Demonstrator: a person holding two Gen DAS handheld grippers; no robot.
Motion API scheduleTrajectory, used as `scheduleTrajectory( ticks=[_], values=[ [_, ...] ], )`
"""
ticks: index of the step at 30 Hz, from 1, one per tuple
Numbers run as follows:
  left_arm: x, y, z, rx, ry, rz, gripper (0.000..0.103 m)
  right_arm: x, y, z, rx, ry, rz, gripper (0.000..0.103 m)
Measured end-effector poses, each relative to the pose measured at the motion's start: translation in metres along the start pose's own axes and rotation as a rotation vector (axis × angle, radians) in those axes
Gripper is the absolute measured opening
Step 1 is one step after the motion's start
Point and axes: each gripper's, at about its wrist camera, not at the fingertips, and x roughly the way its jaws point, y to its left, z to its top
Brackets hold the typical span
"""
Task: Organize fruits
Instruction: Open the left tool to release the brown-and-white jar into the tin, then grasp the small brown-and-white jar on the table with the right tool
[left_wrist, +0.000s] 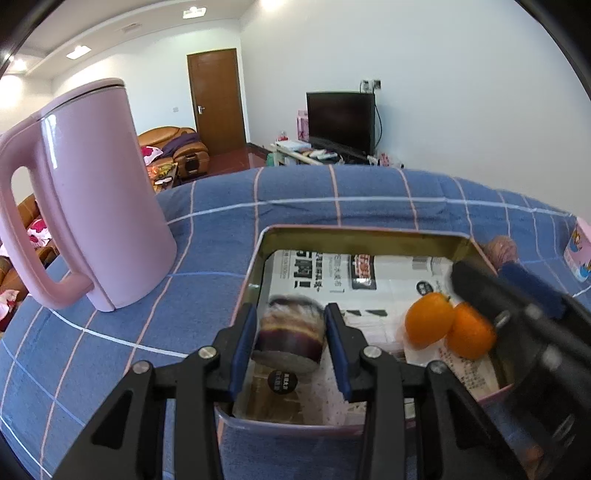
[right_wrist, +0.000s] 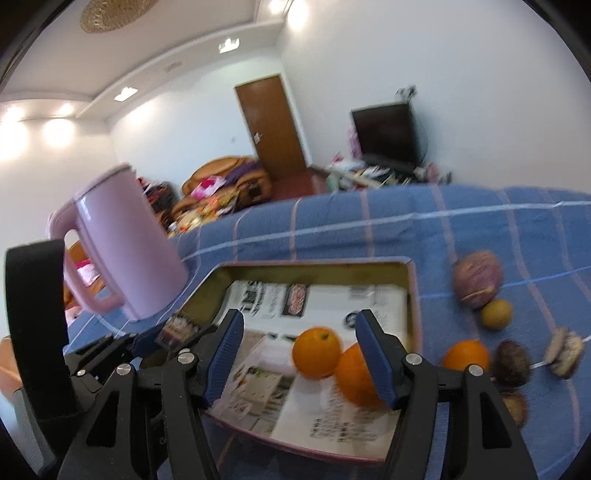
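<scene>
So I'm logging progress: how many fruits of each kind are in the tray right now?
Oranges: 2
Purple fruit, held over the tray by the left hand-held gripper: 1
Total: 3

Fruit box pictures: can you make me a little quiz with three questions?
1. True or false: the left gripper holds a purple fruit over the tin box.
2. How many oranges lie in the box? A) one B) two C) four
3. Fill in: the tall pink thing beside the box is a ____.

Key: 1 true. 2 B. 3 kettle.
</scene>
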Motion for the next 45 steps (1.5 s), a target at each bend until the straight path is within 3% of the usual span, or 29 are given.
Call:
scheduleTrajectory(
  ticks=[2, 4, 6, 8, 10, 19, 26, 45],
  values=[
    [-0.006, 0.000, -0.001, -0.015, -0.029, -0.014, 0.057, -0.009, -0.001, 0.003, -0.004, -0.054, -0.045, 0.065],
    [-0.012, -0.001, -0.002, -0.024, -0.057, -0.013, 0.078, -0.019, -0.003, 0.005, -0.002, -0.111, -0.103, 0.071],
    [-0.018, -0.004, -0.002, -0.015, -0.092, 0.022, 0.080, -0.026, -0.005, 0.005, 0.001, -0.162, -0.164, 0.081],
    [-0.024, -0.007, -0.003, -0.003, -0.125, 0.034, 0.086, -0.032, -0.009, 0.006, -0.005, -0.194, -0.197, 0.083],
    [-0.026, -0.007, -0.003, -0.010, -0.136, 0.062, 0.101, -0.034, -0.009, 0.006, -0.026, -0.207, -0.233, 0.083],
    [-0.027, -0.001, -0.004, -0.050, -0.147, 0.106, 0.102, -0.042, -0.013, 0.001, -0.044, -0.210, -0.249, 0.083],
    [-0.037, -0.012, -0.009, -0.024, -0.186, 0.125, 0.102, -0.056, -0.009, -0.007, -0.076, -0.216, -0.262, 0.083],
    [-0.054, -0.042, -0.022, -0.023, -0.165, 0.087, 0.102, -0.083, -0.041, -0.015, -0.039, -0.190, -0.304, 0.083]
  ],
)
